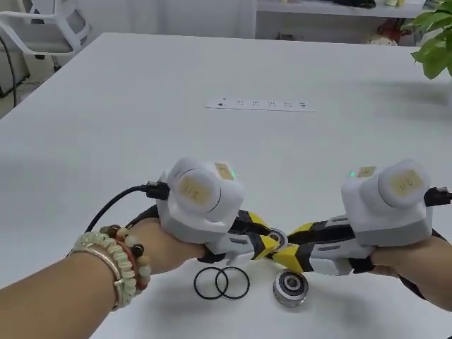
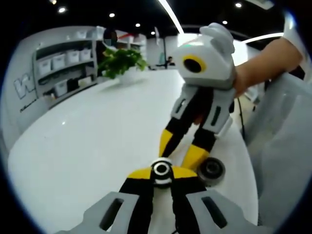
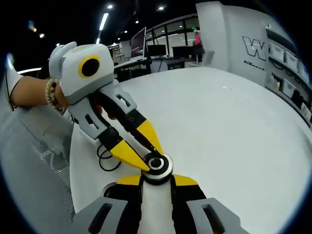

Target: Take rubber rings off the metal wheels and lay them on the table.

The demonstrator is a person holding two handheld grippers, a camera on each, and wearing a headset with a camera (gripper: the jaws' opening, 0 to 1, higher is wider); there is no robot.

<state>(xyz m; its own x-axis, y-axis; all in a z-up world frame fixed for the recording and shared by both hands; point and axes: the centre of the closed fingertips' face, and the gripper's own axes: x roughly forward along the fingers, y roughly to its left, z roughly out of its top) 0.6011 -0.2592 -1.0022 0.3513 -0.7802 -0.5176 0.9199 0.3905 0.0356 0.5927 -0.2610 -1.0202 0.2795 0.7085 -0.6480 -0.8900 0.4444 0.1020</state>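
- A small metal wheel (image 3: 157,165) is being held just above the white desk (image 1: 212,141), near its close edge, between the two claws.
- The right claw (image 3: 157,181) is being kept clenched on this wheel. In its own view the yellow tips are being pressed against the wheel's two sides.
- The left claw (image 2: 162,176) is being brought in from the opposite side. In the right gripper view its yellow tips are being drawn together to a point on the wheel's upper rim.
- The left claw is being read as clenched on the wheel. Whether rubber or bare metal is being pinched cannot be told.
- Two black rubber rings (image 1: 221,282) are being left flat on the desk below the left claw, side by side and overlapping slightly.
- A second wheel (image 1: 291,288) is being left on the desk just right of the rings, under the claw tips and apart from both claws.
- The left gripper is being gripped by a hand (image 1: 166,247), with beaded bracelets (image 1: 120,265) being worn at the wrist.
- A row of sockets (image 1: 260,104) is being noted farther out on the desk, well apart from the work.
- A green plant (image 1: 434,42) is being noted at the far right corner.
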